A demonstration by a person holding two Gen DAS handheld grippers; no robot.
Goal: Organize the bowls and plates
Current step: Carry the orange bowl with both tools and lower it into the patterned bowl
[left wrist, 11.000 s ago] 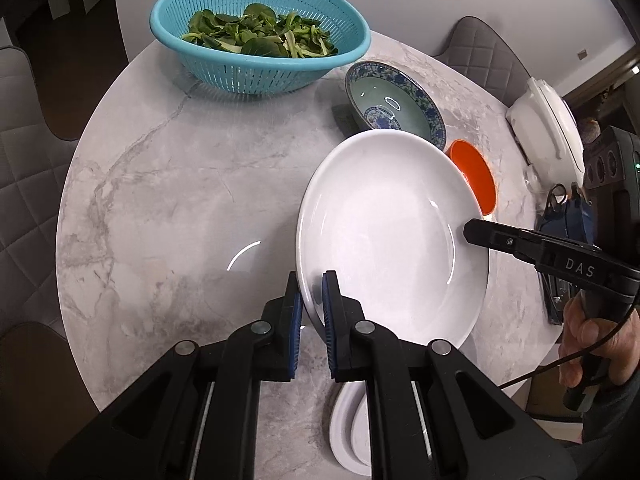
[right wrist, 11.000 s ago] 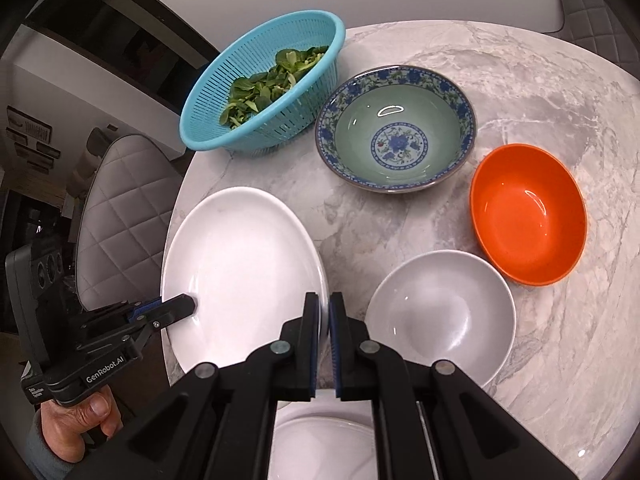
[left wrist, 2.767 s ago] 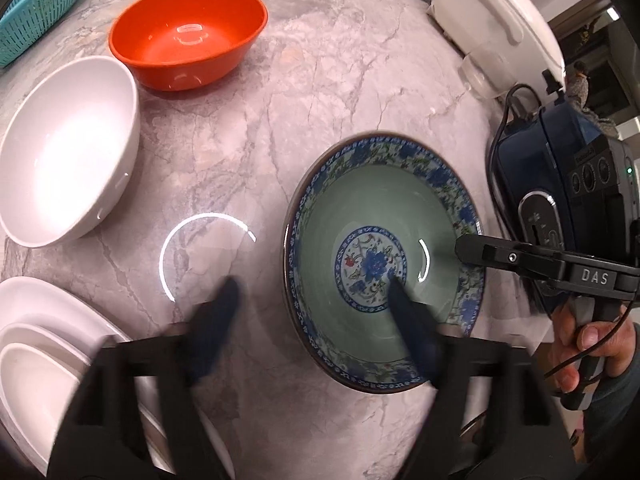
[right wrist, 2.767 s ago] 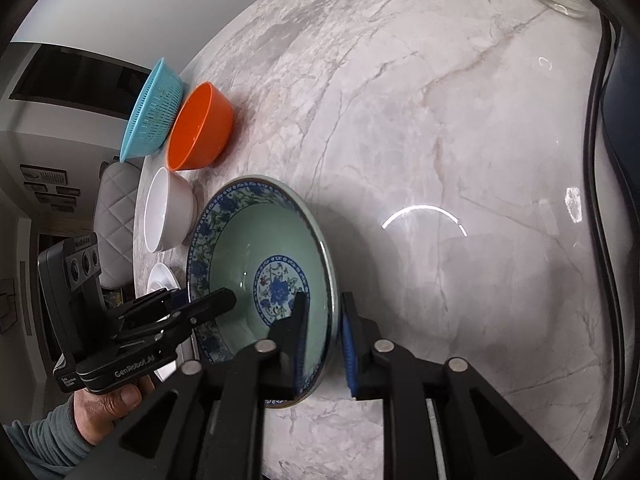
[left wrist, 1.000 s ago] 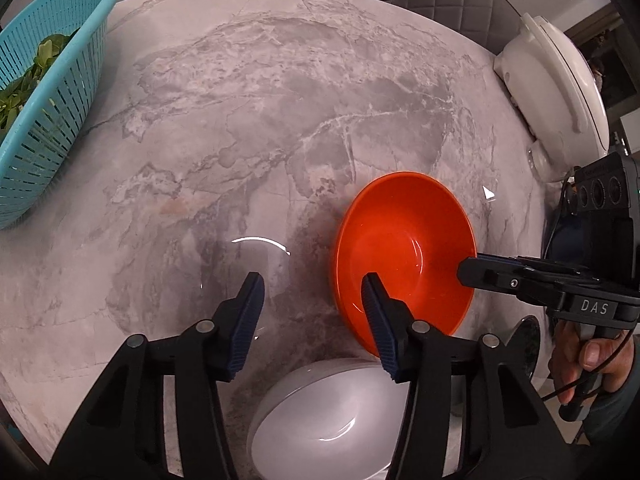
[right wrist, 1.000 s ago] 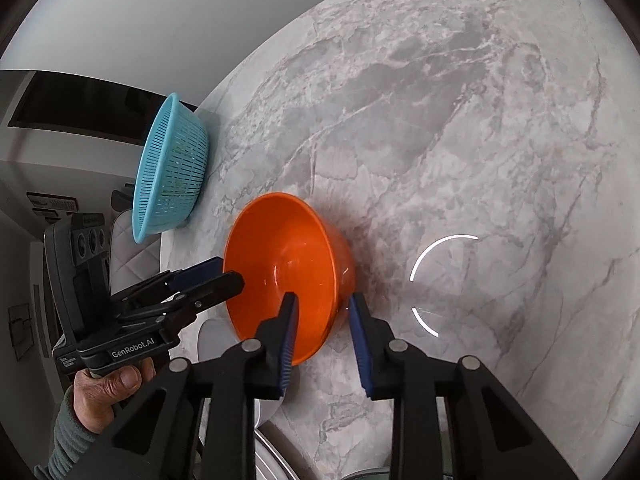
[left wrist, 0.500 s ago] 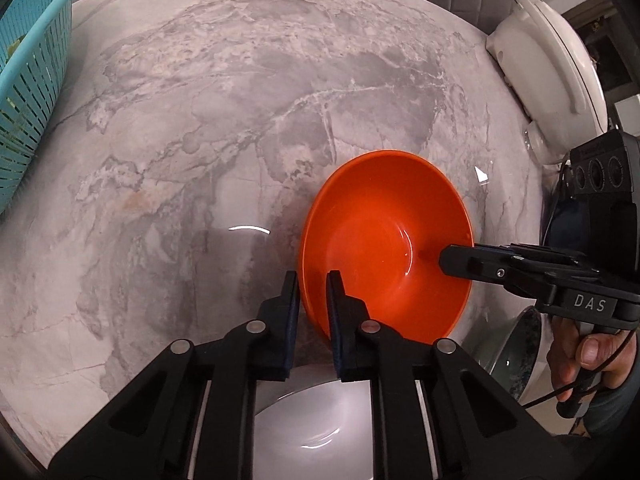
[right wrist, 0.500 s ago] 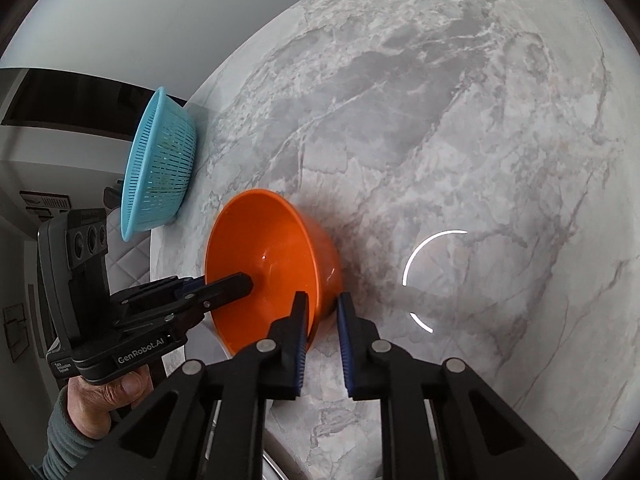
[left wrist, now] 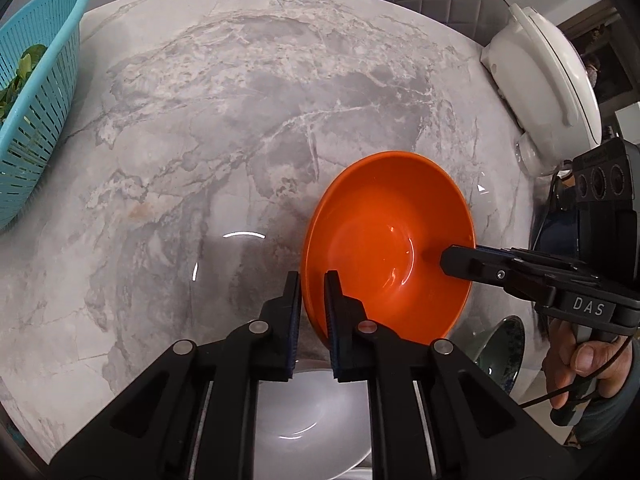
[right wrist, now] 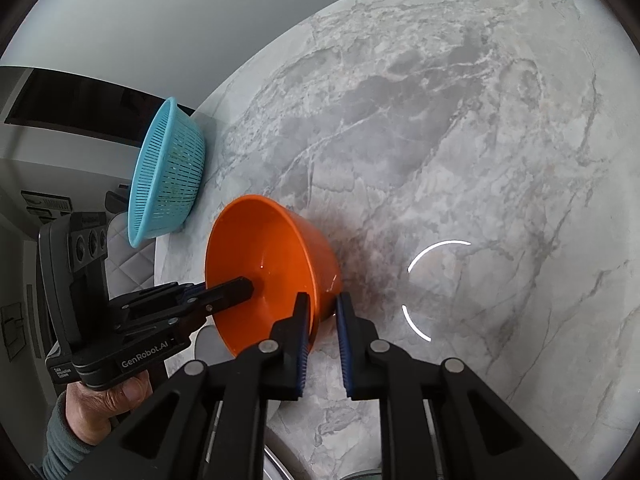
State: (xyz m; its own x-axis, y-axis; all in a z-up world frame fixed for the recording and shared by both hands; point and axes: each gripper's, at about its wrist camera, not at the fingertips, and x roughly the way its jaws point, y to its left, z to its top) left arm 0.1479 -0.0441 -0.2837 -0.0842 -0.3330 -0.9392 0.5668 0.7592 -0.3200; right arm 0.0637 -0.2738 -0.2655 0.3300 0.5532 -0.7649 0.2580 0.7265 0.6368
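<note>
Left wrist view, lower centre: the left gripper has just been closing, and its blue-padded jaws now pinch the near-left rim of the glossy orange plastic bowl, where a second ago they stood wide on either side of that rim. At the right of the frame the right gripper reaches in over the opposite rim. In the right wrist view the right gripper has likewise just been closing and is clamped across the bowl's wall at lower centre, with the left gripper coming in from the left.

The orange bowl sits on the grey marble tabletop right of the frame's centre; whether its base has left the marble I cannot tell. Just below it lies a plain white bowl, and a dark patterned bowl peeks in at lower right. A turquoise slotted colander stands well apart at upper left.

With both rims gripped, the bowl looks ready to lift, probably to nest with another bowl.
</note>
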